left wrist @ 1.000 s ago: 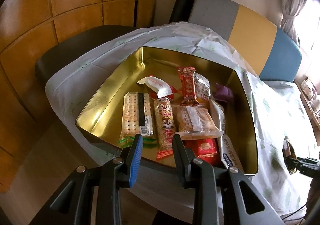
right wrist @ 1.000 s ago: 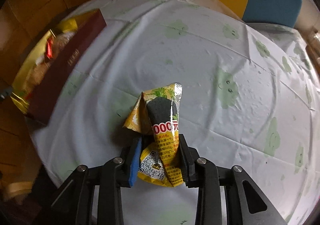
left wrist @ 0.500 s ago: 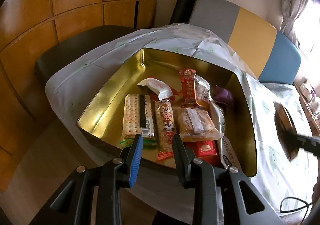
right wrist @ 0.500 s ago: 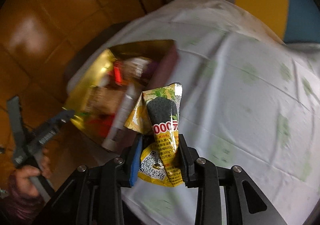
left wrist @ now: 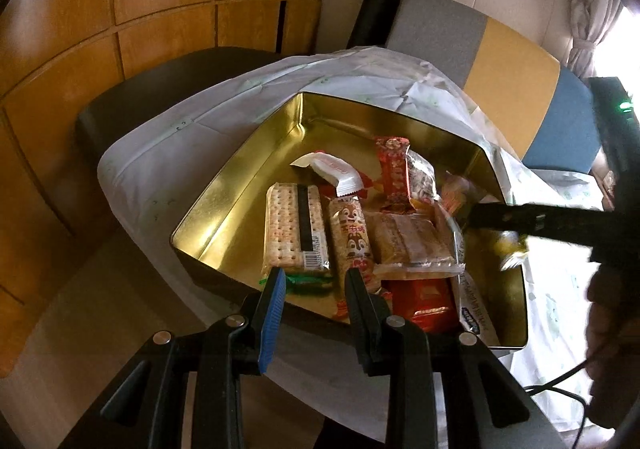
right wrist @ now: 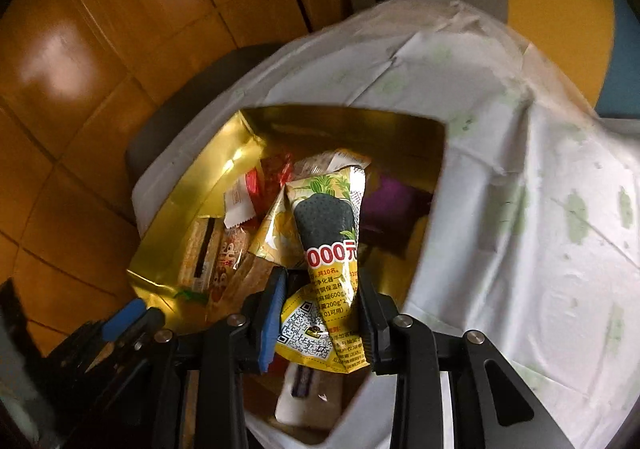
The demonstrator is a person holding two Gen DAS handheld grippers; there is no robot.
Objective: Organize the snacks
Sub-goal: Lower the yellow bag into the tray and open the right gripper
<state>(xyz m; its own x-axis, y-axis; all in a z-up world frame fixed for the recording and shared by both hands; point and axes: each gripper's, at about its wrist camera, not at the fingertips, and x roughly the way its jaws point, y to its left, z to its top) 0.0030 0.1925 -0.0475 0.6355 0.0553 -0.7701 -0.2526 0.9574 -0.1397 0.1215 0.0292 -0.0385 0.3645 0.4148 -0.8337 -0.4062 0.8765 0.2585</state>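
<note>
A gold tin box (left wrist: 224, 209) sits on the table's left end and holds several snacks: a cracker pack (left wrist: 294, 225), a chipmunk bar (left wrist: 352, 237), a pastry (left wrist: 408, 241), a red packet (left wrist: 424, 297). My left gripper (left wrist: 316, 289) is open and empty, just in front of the box's near wall. My right gripper (right wrist: 320, 309) is shut on a yellow snack packet (right wrist: 320, 245) and holds it above the box (right wrist: 188, 185). In the left wrist view the right gripper's arm (left wrist: 532, 219) reaches over the box's right side, with the yellow packet (left wrist: 508, 249) blurred below it.
A white cloth with green prints (right wrist: 540, 229) covers the table. A dark chair (left wrist: 160, 89) stands at the table's far left. A grey, yellow and blue bench back (left wrist: 512, 81) is behind. Wooden wall panels (left wrist: 120, 9) are on the left.
My right gripper has carried the yellow packet from over the bare cloth leftward to above the gold box. My left gripper has stayed almost still in front of the box.
</note>
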